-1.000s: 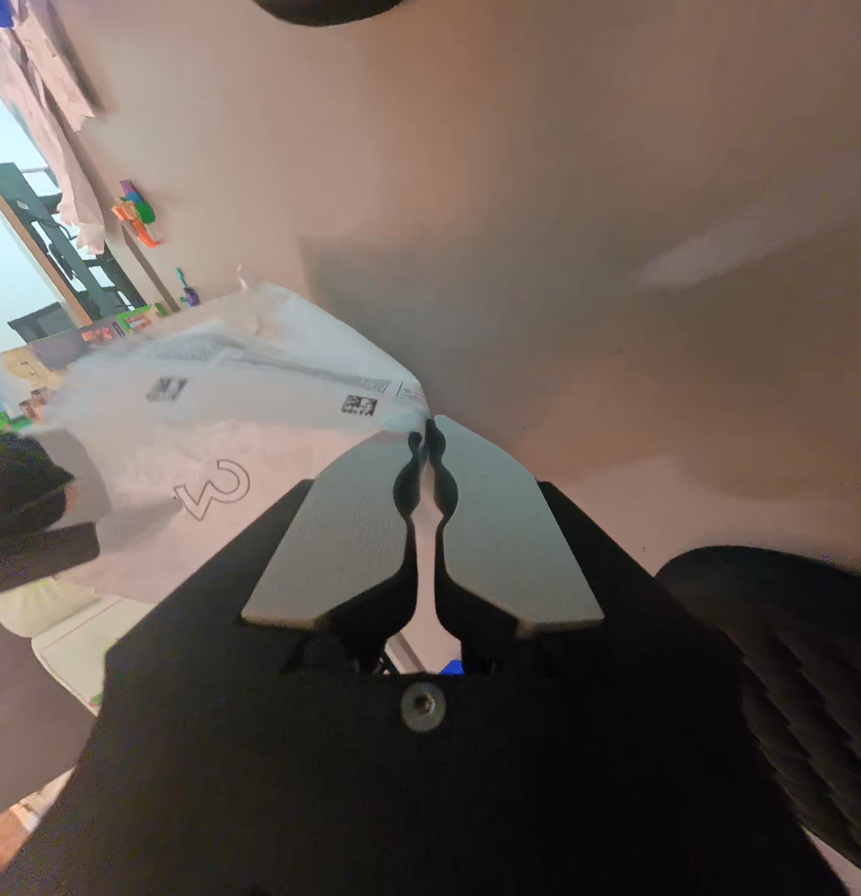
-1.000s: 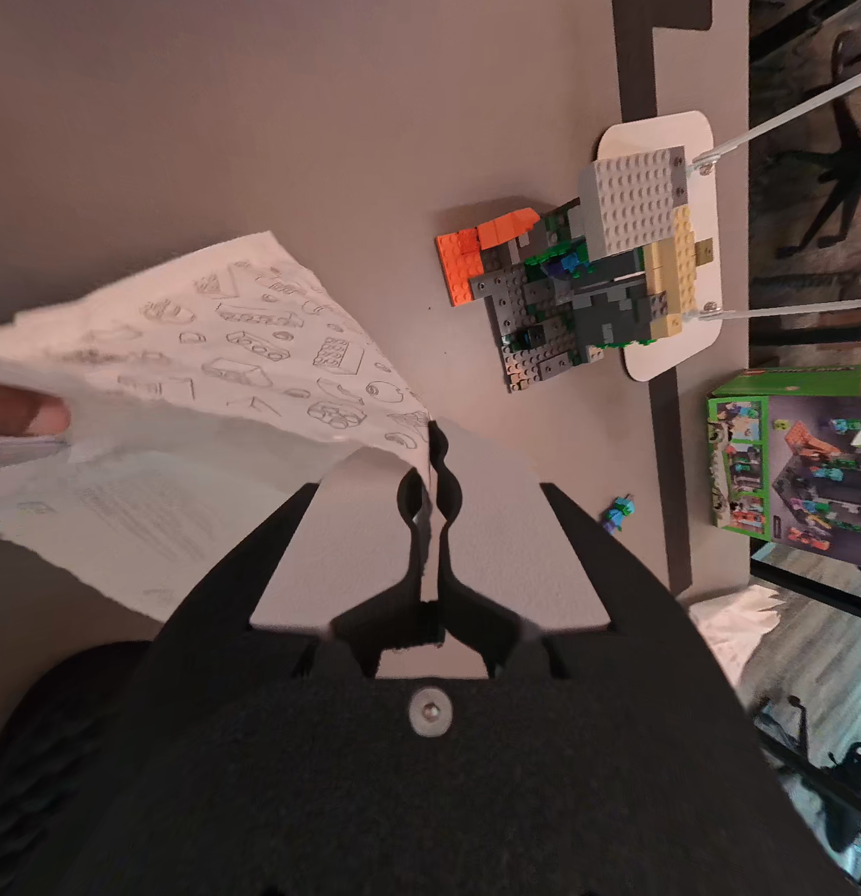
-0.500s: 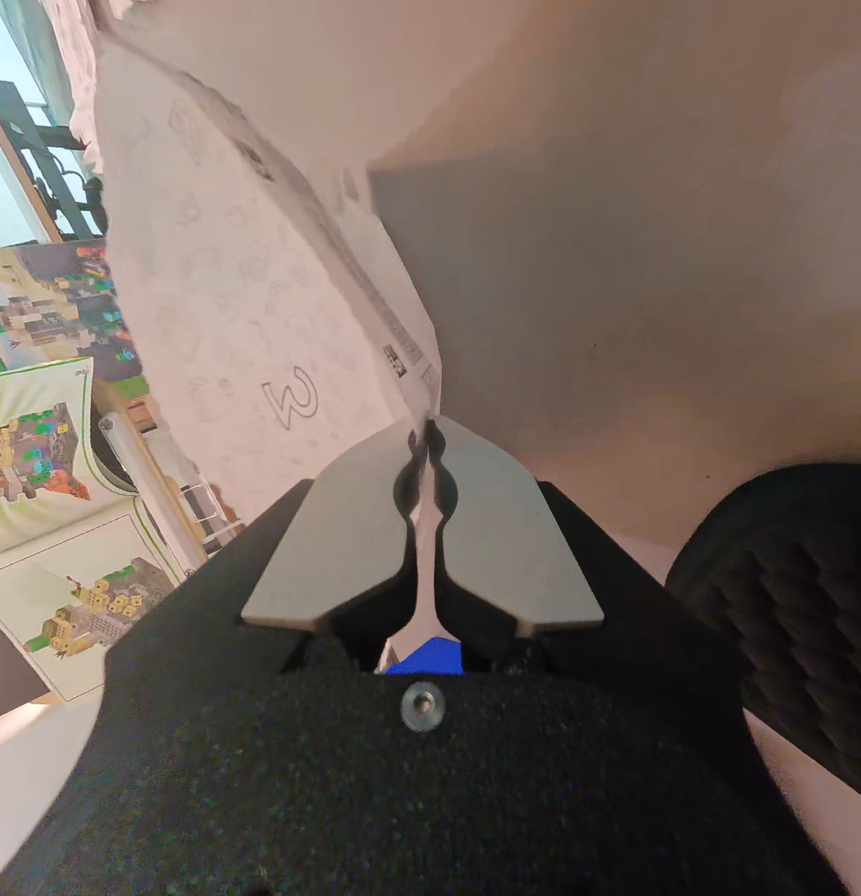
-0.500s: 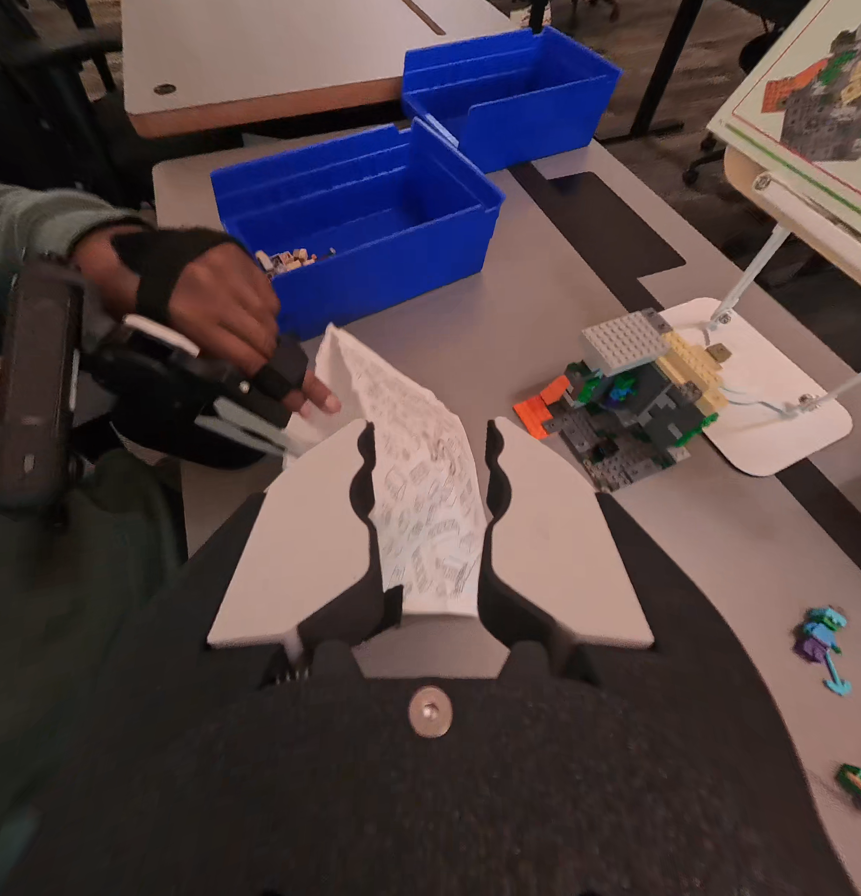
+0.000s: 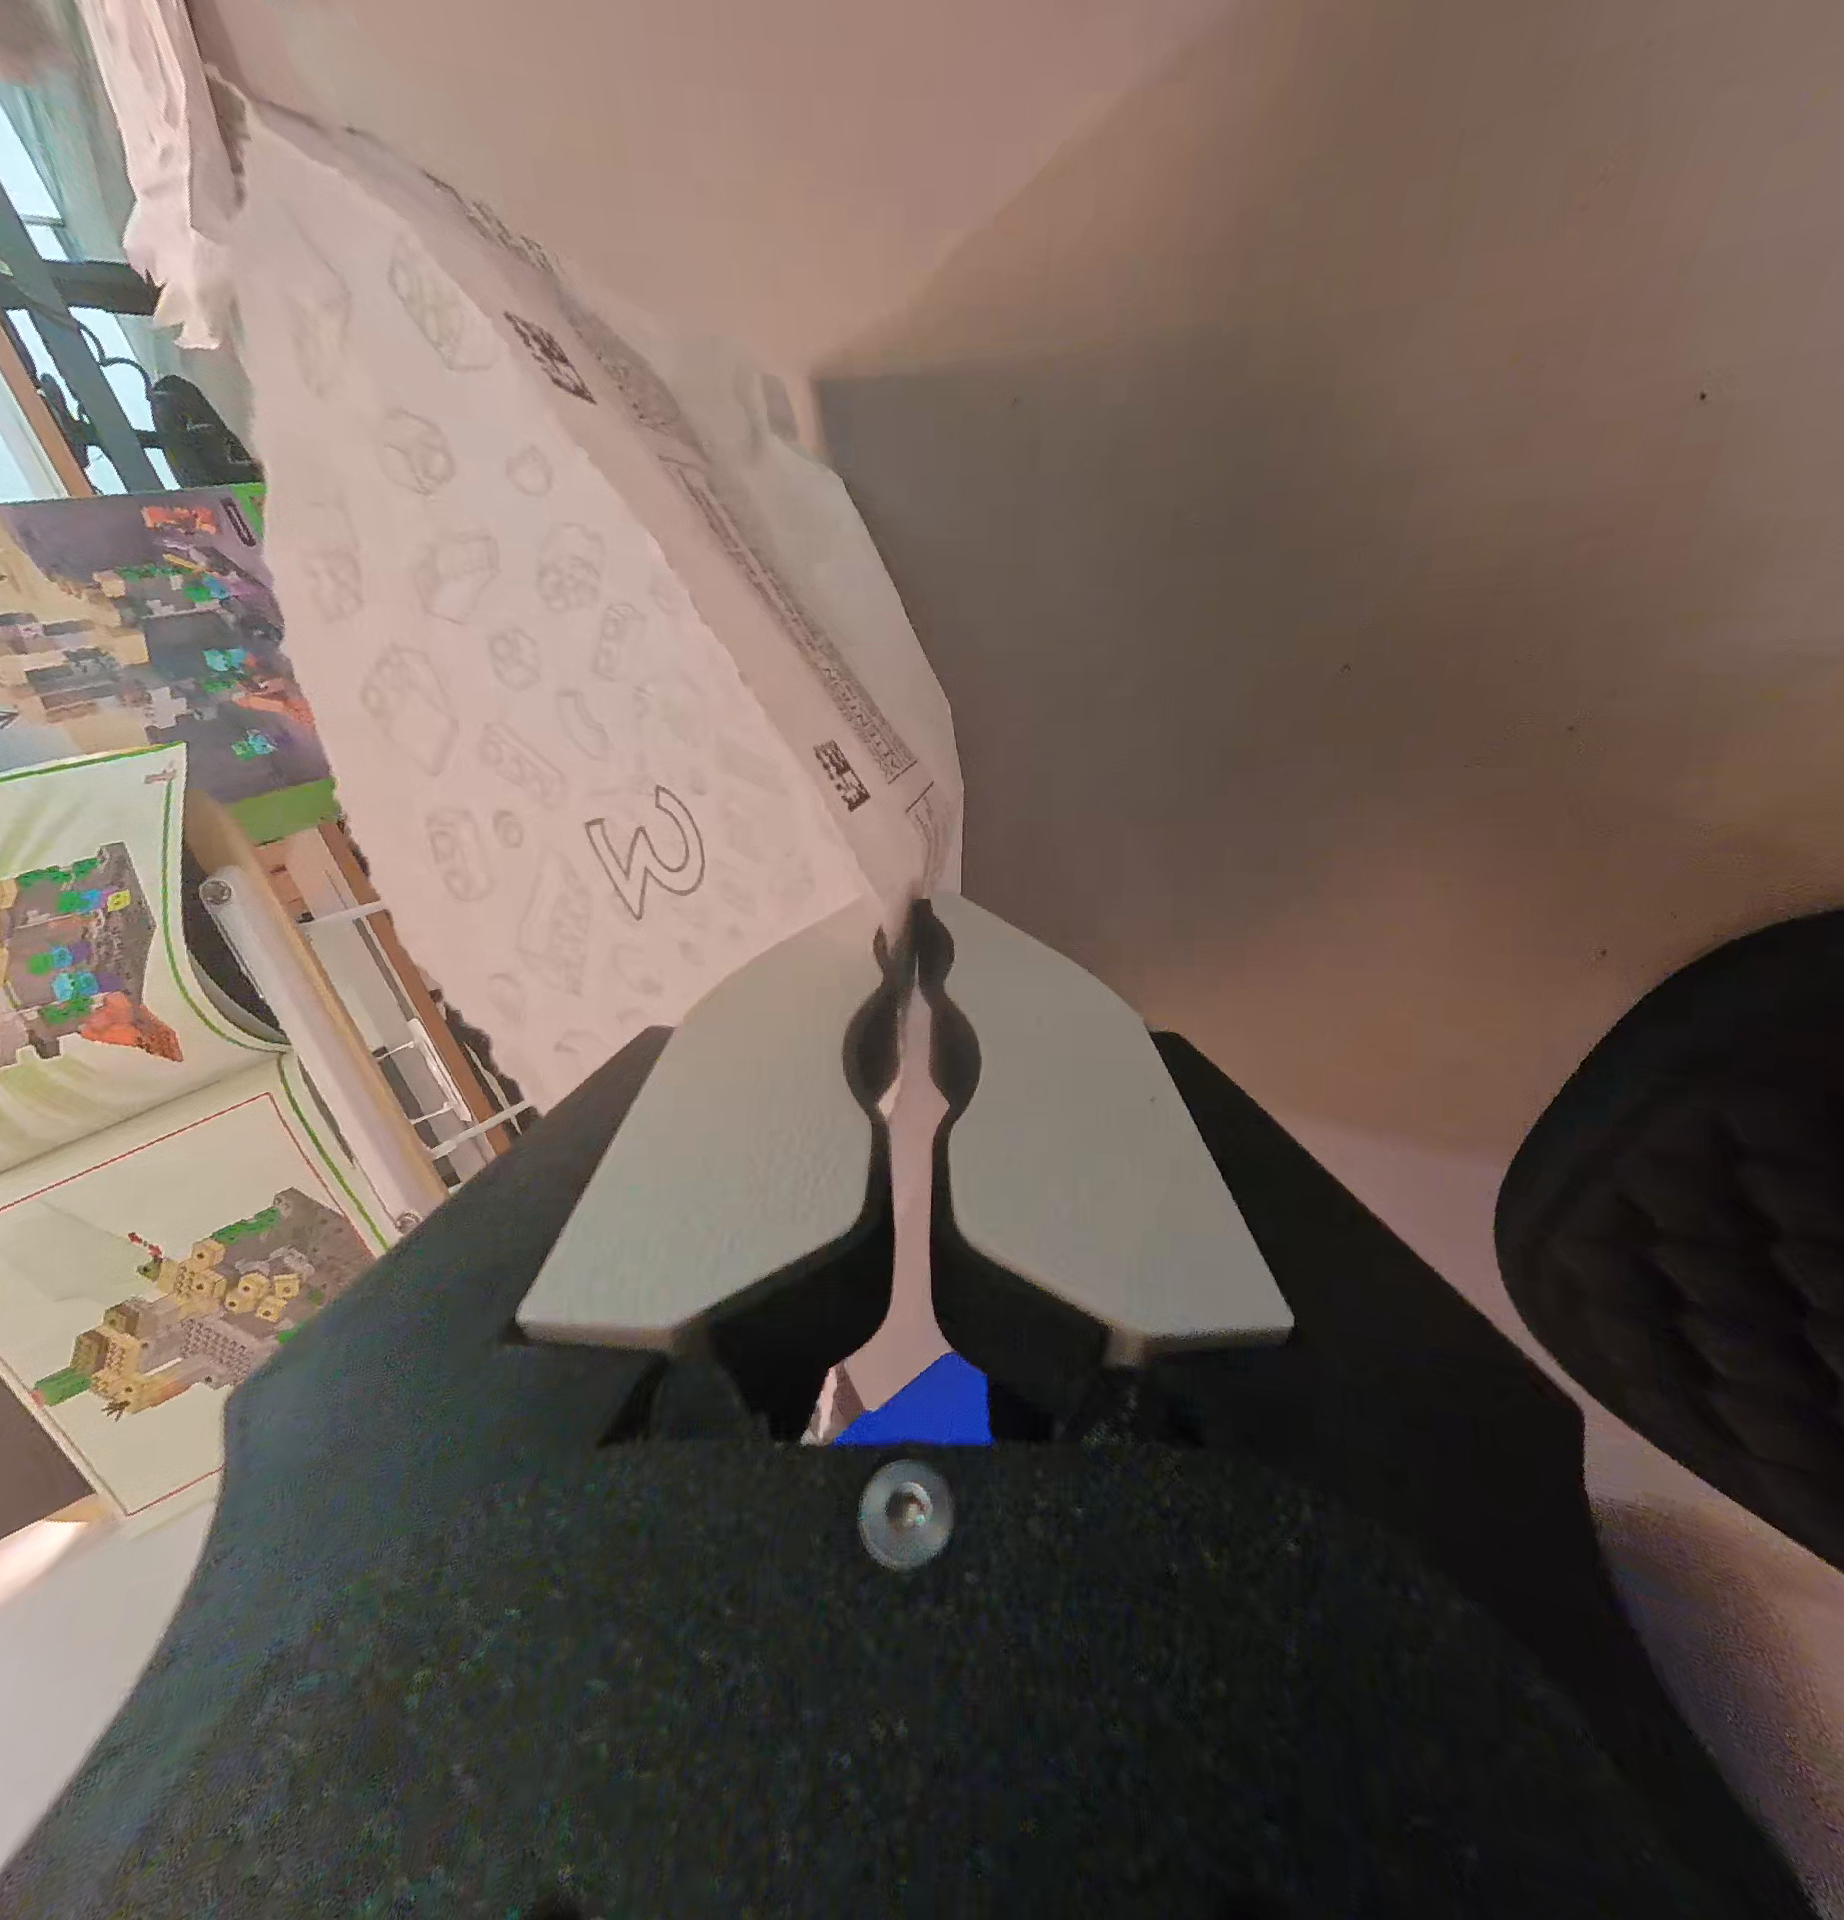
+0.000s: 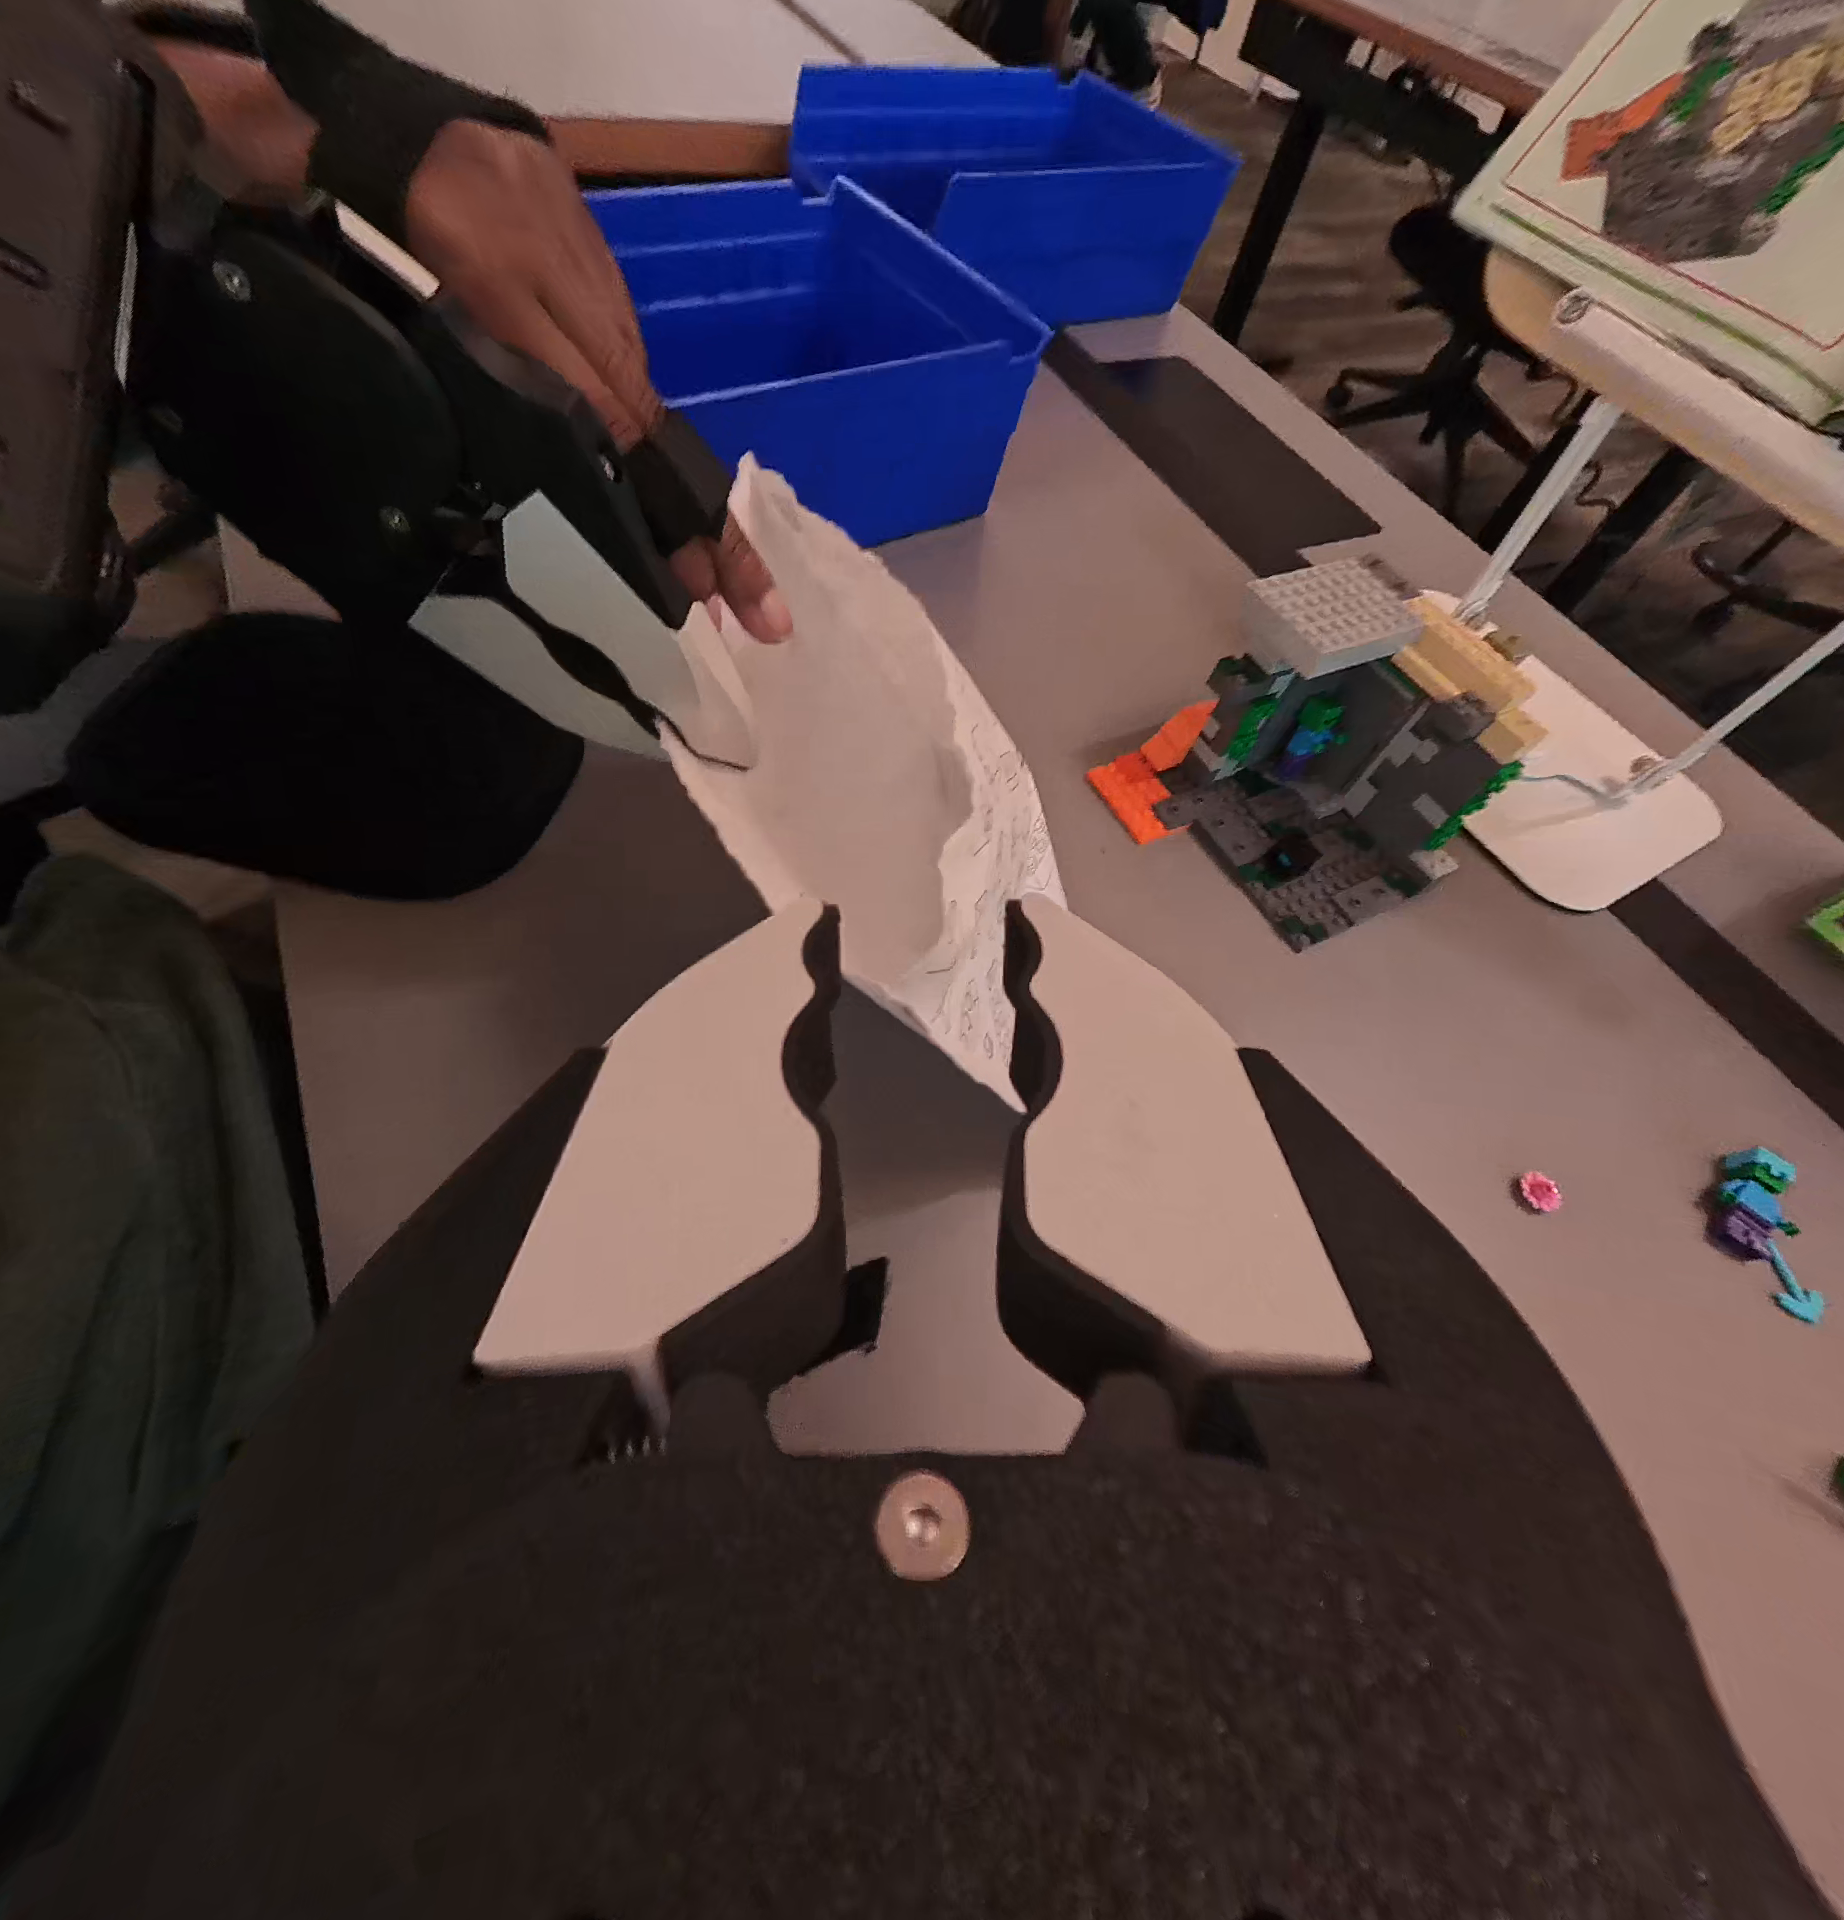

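- Left wrist view: the left tool (image 5: pixel 916 920) is clamped tight on a corner of the white paper bag (image 5: pixel 544 665); held by so thin a pinch, the paper could tear.
- Right wrist view: the right tool (image 6: pixel 913 920) stands part open, the bag's (image 6: pixel 856 748) lower edge between its fingers, unpressed, above the bench (image 6: pixel 1313 1091); closing here could catch one layer only.

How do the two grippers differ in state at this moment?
The left gripper is shut, pinching the white paper bag at its edge; the right gripper stands open, the bag's lower end lying loose between its fingers. Both have pale fingers on black bodies.
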`<state>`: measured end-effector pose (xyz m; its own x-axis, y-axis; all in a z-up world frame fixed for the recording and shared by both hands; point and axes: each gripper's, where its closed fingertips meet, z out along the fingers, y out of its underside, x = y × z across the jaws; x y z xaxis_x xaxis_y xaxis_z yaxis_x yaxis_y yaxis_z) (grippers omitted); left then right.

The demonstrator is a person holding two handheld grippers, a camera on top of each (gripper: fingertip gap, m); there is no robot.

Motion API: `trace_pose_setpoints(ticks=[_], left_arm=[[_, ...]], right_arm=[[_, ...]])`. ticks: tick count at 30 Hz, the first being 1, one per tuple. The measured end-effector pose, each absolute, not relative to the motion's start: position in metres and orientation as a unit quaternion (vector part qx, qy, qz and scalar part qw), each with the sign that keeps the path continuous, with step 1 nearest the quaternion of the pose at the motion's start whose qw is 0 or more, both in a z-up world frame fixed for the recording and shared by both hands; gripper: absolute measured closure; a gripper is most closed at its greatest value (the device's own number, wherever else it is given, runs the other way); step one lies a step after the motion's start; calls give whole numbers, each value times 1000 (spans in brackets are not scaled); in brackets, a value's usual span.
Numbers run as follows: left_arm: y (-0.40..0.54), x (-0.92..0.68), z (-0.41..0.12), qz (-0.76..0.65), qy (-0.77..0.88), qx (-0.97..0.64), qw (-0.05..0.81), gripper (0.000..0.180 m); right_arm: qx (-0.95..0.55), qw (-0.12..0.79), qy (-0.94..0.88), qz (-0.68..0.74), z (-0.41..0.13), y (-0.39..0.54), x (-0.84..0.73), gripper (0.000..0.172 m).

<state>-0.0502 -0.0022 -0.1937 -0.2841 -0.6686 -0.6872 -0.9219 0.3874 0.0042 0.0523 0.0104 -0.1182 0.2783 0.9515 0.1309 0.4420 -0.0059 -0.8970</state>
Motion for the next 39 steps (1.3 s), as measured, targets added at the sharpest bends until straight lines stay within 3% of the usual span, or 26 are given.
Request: trace_pose_setpoints(ticks=[5,11,24,35,39], left_arm=[[-1,-42,-191,212,788,-495,298,180],[-11,-38,-199,202,803,-482,285,180],[-32,-30,-227,245,832,-416,273,180],[-16,-35,-207,178,789,-475,348,180],[-9,-41,-202,178,781,-484,354,180]], right_arm=[[-688,396,-562,233,-123,26,34,136],[-691,369,-618,65,-147,63,23,172],[-750,330,-567,83,-137,88,26,172],[-745,332,-568,108,-140,72,37,172],[-727,351,-561,182,-124,60,31,147]])
